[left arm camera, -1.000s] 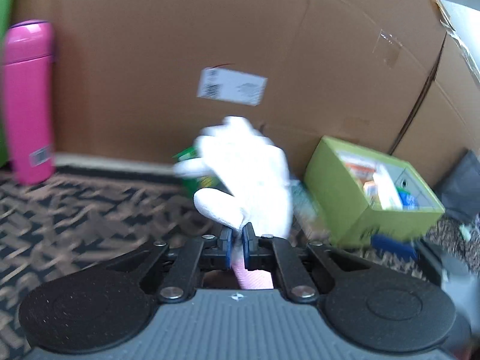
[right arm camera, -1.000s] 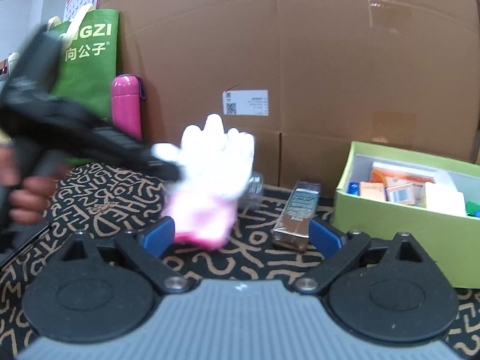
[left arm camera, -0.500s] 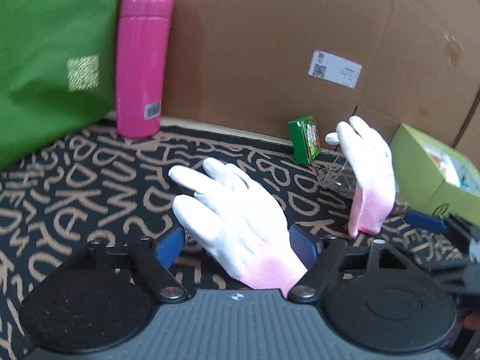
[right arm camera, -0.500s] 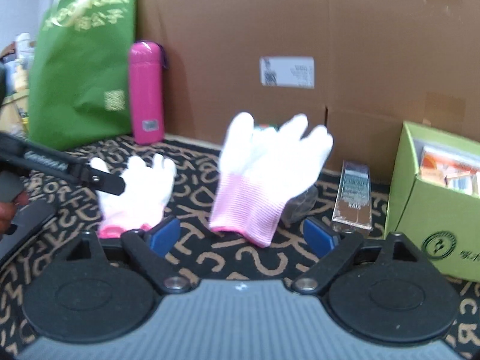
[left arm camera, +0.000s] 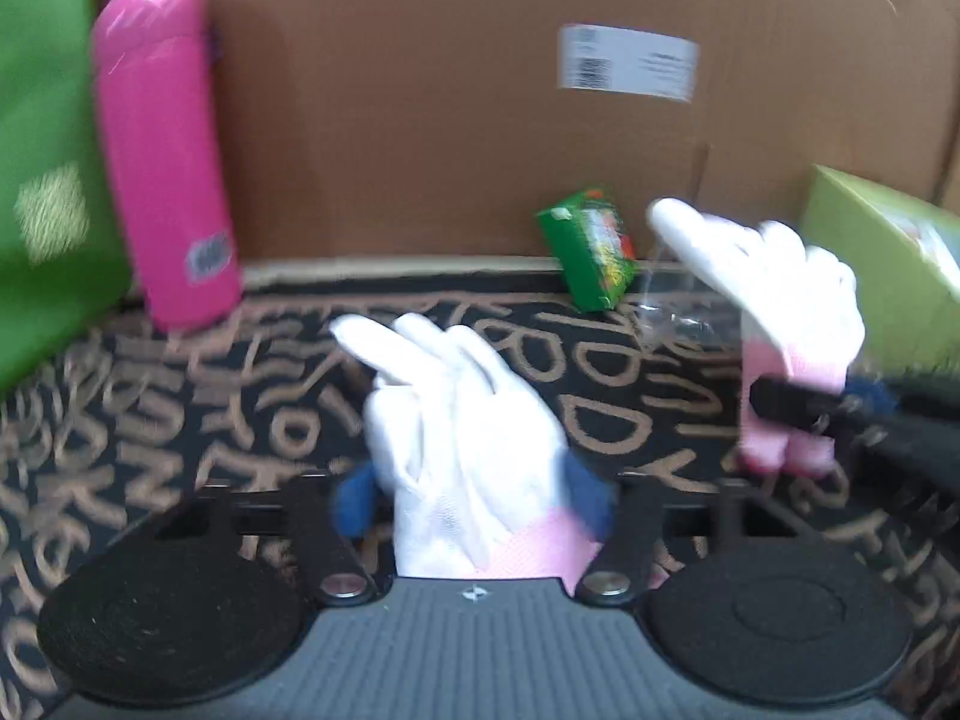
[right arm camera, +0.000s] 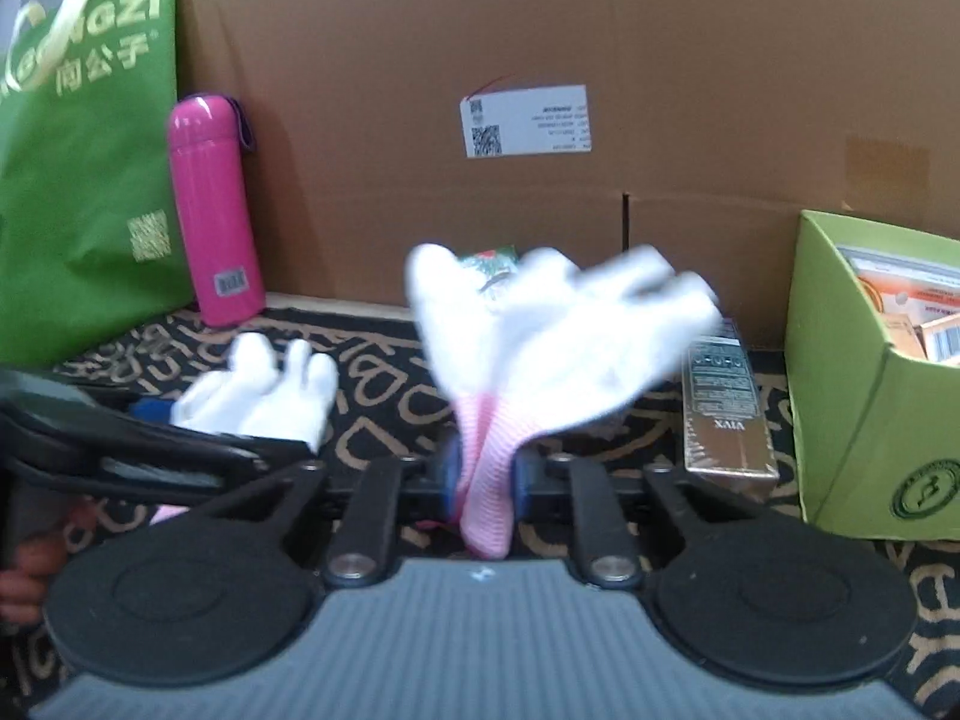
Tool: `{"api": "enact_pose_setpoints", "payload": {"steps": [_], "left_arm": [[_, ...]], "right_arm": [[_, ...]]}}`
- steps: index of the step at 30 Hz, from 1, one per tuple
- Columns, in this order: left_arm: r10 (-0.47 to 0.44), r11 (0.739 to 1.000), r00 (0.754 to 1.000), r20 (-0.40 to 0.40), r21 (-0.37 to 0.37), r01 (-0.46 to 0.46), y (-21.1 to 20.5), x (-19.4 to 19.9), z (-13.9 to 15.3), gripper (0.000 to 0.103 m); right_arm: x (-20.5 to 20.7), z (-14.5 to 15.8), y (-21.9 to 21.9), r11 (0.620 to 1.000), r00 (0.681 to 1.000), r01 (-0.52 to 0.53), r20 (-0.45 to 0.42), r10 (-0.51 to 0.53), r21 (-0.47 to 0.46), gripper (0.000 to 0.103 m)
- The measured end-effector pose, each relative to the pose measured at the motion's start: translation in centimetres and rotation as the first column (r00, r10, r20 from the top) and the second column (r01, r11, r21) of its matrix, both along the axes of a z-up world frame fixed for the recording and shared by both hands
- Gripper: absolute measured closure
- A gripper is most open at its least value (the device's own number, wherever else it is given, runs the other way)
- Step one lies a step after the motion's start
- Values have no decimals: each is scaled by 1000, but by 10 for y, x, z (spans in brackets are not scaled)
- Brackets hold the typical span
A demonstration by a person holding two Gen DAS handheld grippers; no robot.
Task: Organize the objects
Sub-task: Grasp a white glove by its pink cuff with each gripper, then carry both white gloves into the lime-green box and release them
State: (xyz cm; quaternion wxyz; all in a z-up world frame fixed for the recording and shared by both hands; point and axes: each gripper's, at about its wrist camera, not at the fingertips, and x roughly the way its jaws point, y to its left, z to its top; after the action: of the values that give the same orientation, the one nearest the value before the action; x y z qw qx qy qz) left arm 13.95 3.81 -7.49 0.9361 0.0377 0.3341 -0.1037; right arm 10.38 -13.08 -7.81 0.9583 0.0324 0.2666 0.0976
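Both sets of jaws have just been closing, and each now has a glove in it where half a second ago the gloves sat between wide-open pads! The right gripper has pinched down tight on the pink cuff of the right-hand glove, and that glove stands up off the patterned mat, white fingers fanned out and blurred. Over on the other side, the left gripper has drawn its jaws in narrow around the other glove; its blue pads sit right at the sides of the cuff, though the blur makes it hard to say how firmly they press. That glove's fingers point away towards the cardboard wall.

From the left camera you can see the right gripper's glove held up at the far right, near the lime-green box. A small green packet leans at the foot of the cardboard, between the two gloves, with a scrap of clear plastic just beside it. A gold-wrapped box lies on the mat between the raised glove and the lime-green box, which holds cartons. Far left, a pink flask stands upright beside a green bag. A bit of the person's hand shows at the left edge.
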Motion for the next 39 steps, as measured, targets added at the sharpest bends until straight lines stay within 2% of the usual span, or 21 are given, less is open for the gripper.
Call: {"api": "enact_pose_setpoints", "payload": {"steps": [1, 2, 3, 5, 9, 16, 20, 25, 29, 34, 36, 39], "left_arm": [[-23, 1000, 1000, -10, -20, 23, -1, -1, 2, 73], [-39, 999, 999, -24, -30, 38, -2, -2, 4, 85], [-51, 998, 998, -30, -34, 50, -3, -4, 6, 89], [-67, 997, 997, -40, -40, 65, -5, -8, 8, 90], [-96, 991, 994, -50, -100, 91, -5, -19, 21, 91], [-186, 970, 979, 80, -144, 196, -33, -32, 78, 91], [-257, 943, 958, 124, -185, 277, -66, -25, 104, 91], [-350, 901, 927, 138, -222, 373, -124, -7, 124, 91], [-426, 855, 897, 116, -274, 441, -174, 15, 131, 91], [-493, 804, 867, 71, -345, 485, -233, 45, 128, 91], [-484, 809, 872, 71, -344, 477, -254, 59, 121, 91], [-482, 820, 875, 38, -332, 466, -278, 74, 105, 91]], "right_arm": [[-4, 2, -3, 1000, 1000, -6, 4, 6, 19, 91], [-9, 5, -5, 999, 1000, -14, 10, 14, 32, 93], [-14, 8, -7, 999, 1000, -24, 19, 23, 38, 93], [-24, 16, -11, 998, 998, -38, 43, 36, 43, 93], [-47, 36, -21, 997, 994, -58, 97, 53, 56, 93], [-82, 80, -45, 999, 972, -45, 233, 42, 5, 93], [-97, 101, -68, 999, 953, 17, 304, -3, -45, 93], [-105, 117, -111, 980, 925, 173, 358, -125, -104, 93], [-104, 120, -151, 949, 903, 286, 368, -221, -131, 93], [-86, 114, -196, 884, 869, 412, 387, -309, -219, 93], [-72, 104, -214, 878, 869, 428, 364, -335, -214, 93], [-50, 84, -241, 902, 904, 390, 263, -337, -183, 93]]}}
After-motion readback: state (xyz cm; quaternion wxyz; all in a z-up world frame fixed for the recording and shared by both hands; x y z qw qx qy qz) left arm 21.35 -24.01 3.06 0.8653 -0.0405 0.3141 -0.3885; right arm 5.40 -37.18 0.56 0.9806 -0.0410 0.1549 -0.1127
